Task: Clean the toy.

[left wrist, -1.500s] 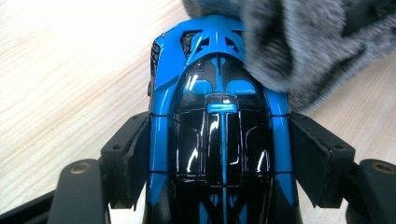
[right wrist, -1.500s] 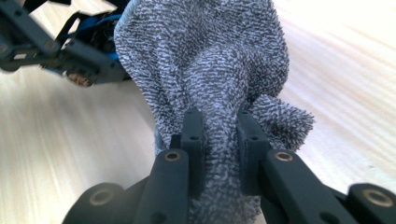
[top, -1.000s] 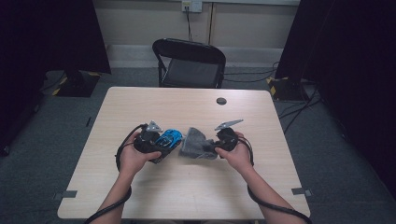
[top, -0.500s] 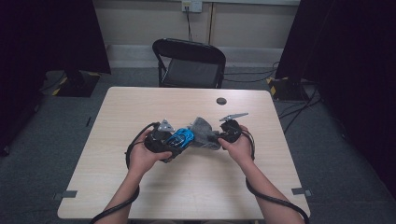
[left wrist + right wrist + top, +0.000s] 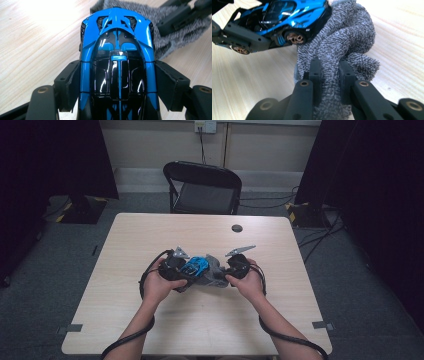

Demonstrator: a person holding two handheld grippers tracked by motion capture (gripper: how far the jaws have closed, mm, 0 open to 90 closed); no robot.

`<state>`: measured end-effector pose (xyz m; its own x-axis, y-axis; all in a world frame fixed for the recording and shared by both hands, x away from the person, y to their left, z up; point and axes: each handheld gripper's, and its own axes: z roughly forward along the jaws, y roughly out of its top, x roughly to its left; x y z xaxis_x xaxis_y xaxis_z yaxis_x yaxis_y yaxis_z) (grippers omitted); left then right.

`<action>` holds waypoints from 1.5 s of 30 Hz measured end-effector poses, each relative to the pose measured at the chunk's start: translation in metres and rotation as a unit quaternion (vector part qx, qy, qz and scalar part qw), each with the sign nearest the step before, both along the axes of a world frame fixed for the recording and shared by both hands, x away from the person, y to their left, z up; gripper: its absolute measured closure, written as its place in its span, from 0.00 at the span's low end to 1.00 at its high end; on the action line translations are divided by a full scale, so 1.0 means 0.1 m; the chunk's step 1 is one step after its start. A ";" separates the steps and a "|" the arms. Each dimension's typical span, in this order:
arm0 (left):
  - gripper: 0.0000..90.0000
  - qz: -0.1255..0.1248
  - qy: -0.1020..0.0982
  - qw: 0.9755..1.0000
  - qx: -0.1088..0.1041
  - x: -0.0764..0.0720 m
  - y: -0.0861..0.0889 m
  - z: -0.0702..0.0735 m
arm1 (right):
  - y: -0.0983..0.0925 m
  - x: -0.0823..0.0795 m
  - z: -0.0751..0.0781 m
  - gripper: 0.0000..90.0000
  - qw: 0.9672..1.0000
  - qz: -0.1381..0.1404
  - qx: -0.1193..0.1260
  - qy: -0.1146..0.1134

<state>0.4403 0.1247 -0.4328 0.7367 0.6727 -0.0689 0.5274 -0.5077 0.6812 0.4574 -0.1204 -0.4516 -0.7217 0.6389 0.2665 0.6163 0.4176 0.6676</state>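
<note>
1. The left gripper (image 5: 117,82) clamped its jaws on the sides of a blue toy car (image 5: 117,52).
2. The right gripper (image 5: 330,72) pinched a grey cloth (image 5: 342,42), which touched the car's end.
3. Both were held over the middle of the table (image 5: 150,235), far from a small dark disc (image 5: 237,228).

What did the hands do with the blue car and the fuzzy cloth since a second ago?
The left gripper carried the blue toy car rightward until it met the grey cloth in the right gripper. Both grips stayed the same, and the small dark disc and chair did not move.
</note>
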 end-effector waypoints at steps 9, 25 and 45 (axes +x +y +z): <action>0.31 -0.001 0.007 1.000 0.001 0.08 -0.08 0.02 | 0.14 -0.08 -0.04 0.86 0.999 0.036 -0.001 -0.004; 0.31 0.005 0.020 1.000 -0.003 0.25 -0.20 -0.02 | 0.28 -0.19 -0.15 0.86 0.997 0.071 0.007 0.003; 0.31 0.020 0.019 1.000 -0.005 0.40 -0.25 0.05 | 0.34 -0.28 -0.15 0.86 0.993 0.114 0.002 0.008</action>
